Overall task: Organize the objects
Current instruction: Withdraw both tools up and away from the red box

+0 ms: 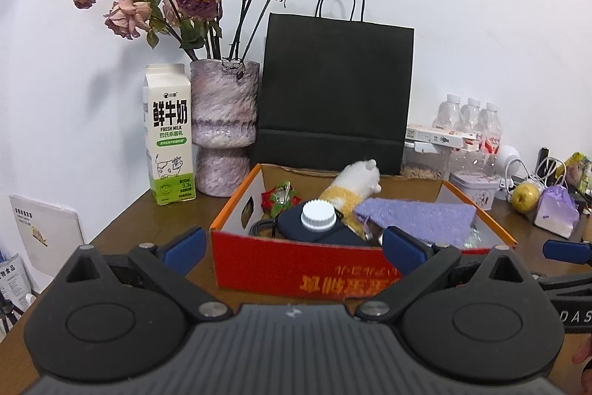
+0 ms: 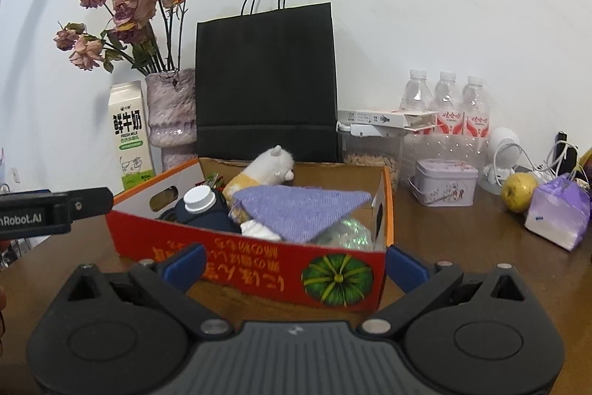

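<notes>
A red and orange cardboard box stands on the brown table just beyond both grippers. It holds a dark blue bottle with a white cap, a white and yellow plush toy, a purple cloth and a red and green ornament. My left gripper is open and empty in front of the box. My right gripper is open and empty at the box's near wall.
Behind the box stand a black paper bag, a vase of dried roses and a milk carton. To the right are water bottles, a tin, a yellow-green apple and a purple bag.
</notes>
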